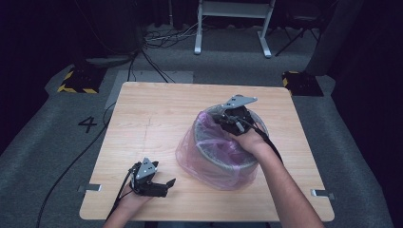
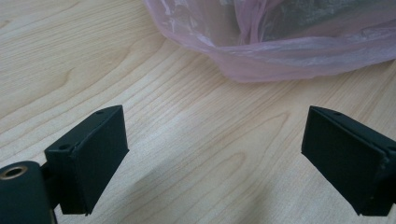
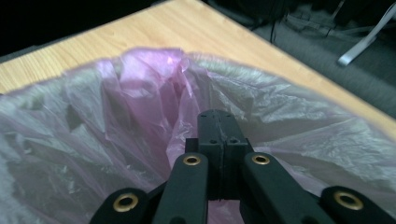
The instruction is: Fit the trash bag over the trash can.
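A round grey bin (image 1: 212, 153) lined with a thin pink plastic bag (image 1: 209, 173) stands right of the table's middle; the bag hangs over the rim and down the outside. My right gripper (image 1: 229, 121) is at the bin's far rim, inside the mouth, jaws shut. In the right gripper view its tips (image 3: 219, 119) press against a bunched fold of the pink bag (image 3: 140, 93); I cannot tell whether film is caught between them. My left gripper (image 1: 166, 186) rests low at the table's near left, open and holding nothing (image 2: 215, 158), pointing at the bag's lower edge (image 2: 280, 60).
The wooden table (image 1: 157, 118) has bare surface to the left of and behind the bin. Metal clips (image 1: 90, 188) sit at its front edge. Cables (image 1: 71, 164) trail over the grey floor, and a white frame (image 1: 233, 28) stands beyond the table.
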Demonstrator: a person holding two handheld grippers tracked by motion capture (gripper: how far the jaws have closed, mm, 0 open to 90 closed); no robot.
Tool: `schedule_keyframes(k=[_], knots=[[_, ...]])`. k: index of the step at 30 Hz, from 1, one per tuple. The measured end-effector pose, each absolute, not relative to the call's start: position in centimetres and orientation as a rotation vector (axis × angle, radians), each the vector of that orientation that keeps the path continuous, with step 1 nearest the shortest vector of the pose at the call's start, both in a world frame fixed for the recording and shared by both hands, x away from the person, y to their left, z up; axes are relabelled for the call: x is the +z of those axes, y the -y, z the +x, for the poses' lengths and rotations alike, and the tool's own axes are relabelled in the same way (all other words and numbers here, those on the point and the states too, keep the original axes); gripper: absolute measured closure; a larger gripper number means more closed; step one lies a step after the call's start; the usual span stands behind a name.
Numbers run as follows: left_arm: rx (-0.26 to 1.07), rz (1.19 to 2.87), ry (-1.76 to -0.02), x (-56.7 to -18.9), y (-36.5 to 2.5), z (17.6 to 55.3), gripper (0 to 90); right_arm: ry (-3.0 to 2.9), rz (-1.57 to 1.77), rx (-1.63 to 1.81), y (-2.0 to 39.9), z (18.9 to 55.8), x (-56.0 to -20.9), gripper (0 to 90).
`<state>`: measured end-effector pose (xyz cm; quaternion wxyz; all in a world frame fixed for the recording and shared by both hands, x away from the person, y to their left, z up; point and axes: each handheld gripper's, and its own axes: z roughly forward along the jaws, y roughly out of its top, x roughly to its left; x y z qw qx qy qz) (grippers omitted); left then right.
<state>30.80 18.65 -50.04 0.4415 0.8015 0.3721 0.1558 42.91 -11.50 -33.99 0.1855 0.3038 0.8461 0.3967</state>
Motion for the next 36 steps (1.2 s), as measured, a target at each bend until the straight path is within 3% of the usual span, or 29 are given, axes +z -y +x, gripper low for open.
schedule_keyframes(k=[20,29,36], knots=[[0.381,1.985,-0.927,-50.0,-18.6,30.8,6.7,-2.742,0.869,0.784,9.7,44.5,-37.9,89.0],[0.377,1.977,-0.931,-50.0,-18.7,30.9,6.6,-2.678,0.848,0.875,10.0,43.6,-34.7,86.4],[0.378,1.977,-0.934,-50.0,-18.7,30.9,6.5,-2.694,0.757,0.916,9.9,41.7,-32.5,90.0]])
